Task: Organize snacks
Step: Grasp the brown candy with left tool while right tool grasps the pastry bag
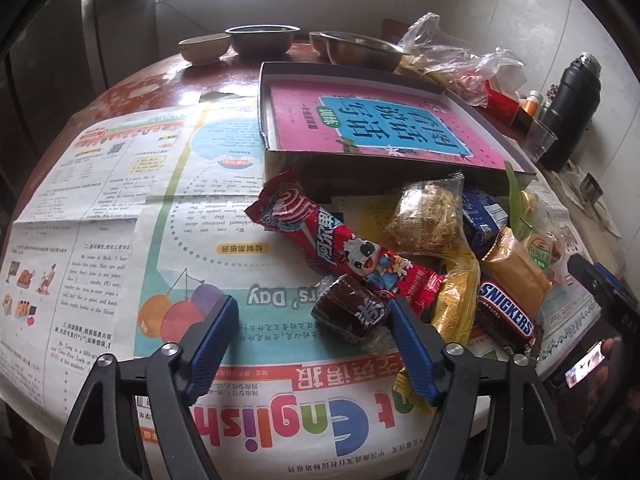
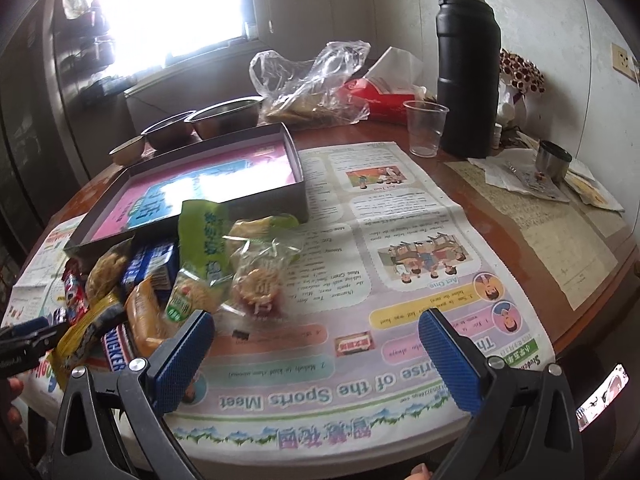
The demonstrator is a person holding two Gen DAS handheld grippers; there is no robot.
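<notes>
Small dark-brown plastic-wrapped cake (image 1: 350, 314): on newspaper-covered table, near side of shallow grey cardboard tray (image 1: 280, 160), between spread pads of left claw (image 1: 310, 334), nearer right pad, untouched; right claw (image 2: 316, 356) spread, empty.

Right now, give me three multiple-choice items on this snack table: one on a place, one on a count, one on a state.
1. Where does the Snickers bar lie?
A. In the box
B. In the snack pile on the newspaper
C. Beside the flask

2. How many metal bowls show behind the box in the right wrist view?
A. Two
B. Four
C. None

3. How are the left tongs?
A. Shut on nothing
B. Open, with the brown cake between the pads
C. Clamped on the flask

Answers: 1 B, it rests among wrappers on the newspaper, in front of the box. 2 A, two steel bowls stand side by side. 3 B, one pad stands clear to the cake's left; the other sits at its right end.
</notes>
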